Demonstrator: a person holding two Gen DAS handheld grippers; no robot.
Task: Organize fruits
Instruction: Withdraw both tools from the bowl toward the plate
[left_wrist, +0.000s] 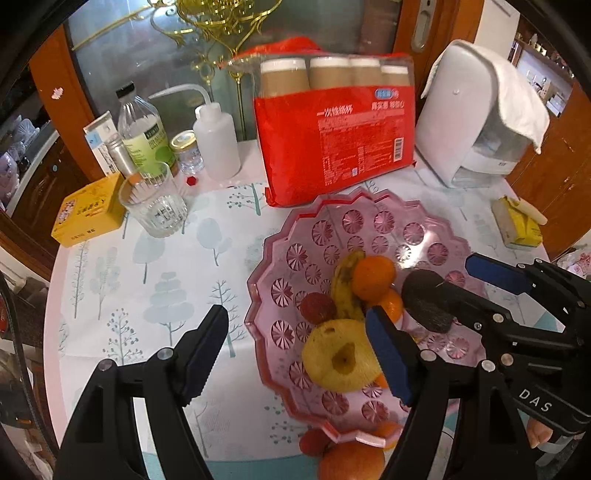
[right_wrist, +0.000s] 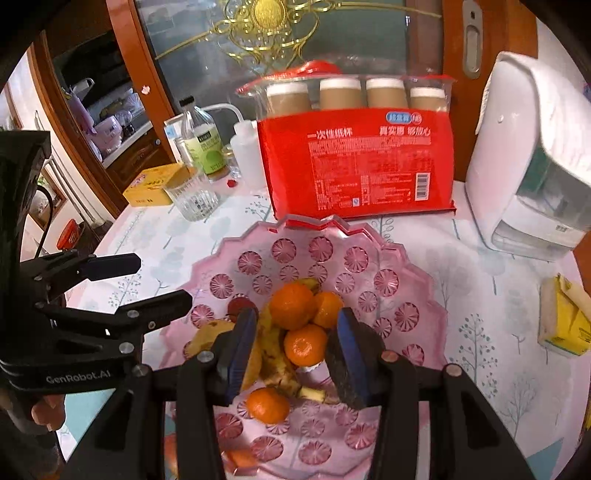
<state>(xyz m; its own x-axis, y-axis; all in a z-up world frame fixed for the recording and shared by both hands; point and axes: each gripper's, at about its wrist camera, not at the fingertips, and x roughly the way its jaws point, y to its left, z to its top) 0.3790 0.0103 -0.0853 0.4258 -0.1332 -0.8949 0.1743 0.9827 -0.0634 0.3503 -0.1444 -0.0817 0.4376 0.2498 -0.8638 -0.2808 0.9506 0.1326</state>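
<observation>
A pink cut-glass fruit tray (left_wrist: 369, 221) (right_wrist: 295, 251) holds several oranges (left_wrist: 373, 277) (right_wrist: 291, 304), a banana (left_wrist: 343, 291) (right_wrist: 275, 354), a yellow apple (left_wrist: 340, 356) and a dark red fruit (left_wrist: 317, 308) (right_wrist: 240, 306). My left gripper (left_wrist: 299, 354) is open and empty at the tray's left rim, over the apple. My right gripper (right_wrist: 295, 350) is open above the oranges, with a dark avocado (right_wrist: 351, 365) (left_wrist: 428, 299) resting against its right finger. An orange (left_wrist: 351, 461) and a red fruit (left_wrist: 314, 441) lie on the table below the tray's near rim.
A red pack of paper cups (left_wrist: 332, 147) stands behind the tray. A white dispenser (left_wrist: 469, 110) is at the back right. A glass (left_wrist: 155, 206), bottles (left_wrist: 142, 133) and a yellow box (left_wrist: 88, 210) are at the left. A yellow carton (left_wrist: 517, 225) lies at the right.
</observation>
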